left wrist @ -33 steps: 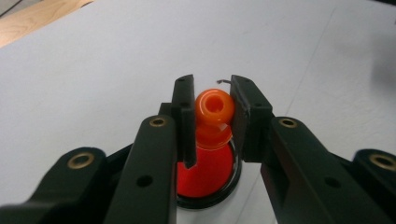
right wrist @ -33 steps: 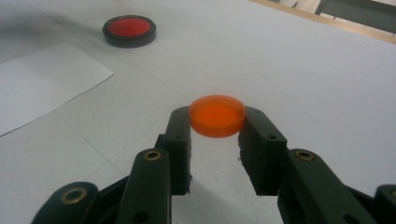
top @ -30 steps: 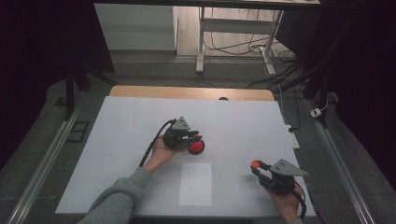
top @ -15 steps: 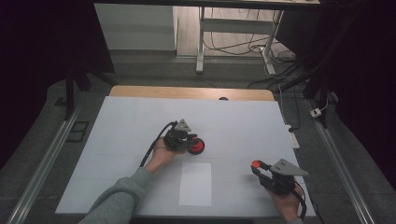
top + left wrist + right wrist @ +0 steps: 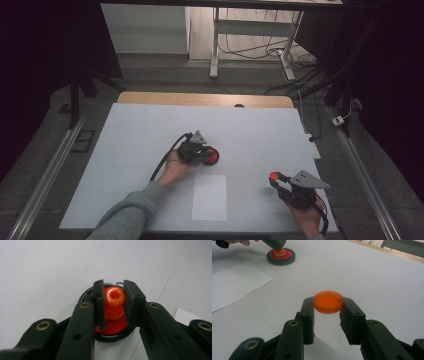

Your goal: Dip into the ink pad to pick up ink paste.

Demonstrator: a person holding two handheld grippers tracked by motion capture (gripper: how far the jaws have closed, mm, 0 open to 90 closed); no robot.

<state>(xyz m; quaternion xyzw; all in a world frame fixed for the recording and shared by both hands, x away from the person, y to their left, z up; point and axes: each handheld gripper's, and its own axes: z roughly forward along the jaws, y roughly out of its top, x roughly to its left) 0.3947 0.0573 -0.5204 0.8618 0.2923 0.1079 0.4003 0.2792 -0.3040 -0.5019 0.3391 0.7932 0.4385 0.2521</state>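
Note:
A round black-rimmed red ink pad (image 5: 212, 156) (image 5: 281, 256) lies near the middle of the white table. My left gripper (image 5: 202, 155) (image 5: 113, 298) is shut on an orange stamp handle (image 5: 114, 302) that stands on the red pad (image 5: 110, 327). Off to the right, near the front edge, my right gripper (image 5: 276, 179) (image 5: 328, 308) holds an orange round cap (image 5: 274, 176) (image 5: 328, 302) by its sides, a little above the table. The right gripper view also catches the left gripper (image 5: 274, 243) over the stamp (image 5: 279, 252).
A white sheet of paper (image 5: 209, 196) (image 5: 234, 283) lies on the table between the two hands, near the front edge. The white table top (image 5: 260, 135) has a wooden strip at its far edge. Desk legs and cables stand on the floor beyond.
The left hand with its gripper has shifted slightly toward the pad and settled over it. The right gripper has stayed where it was with the orange cap.

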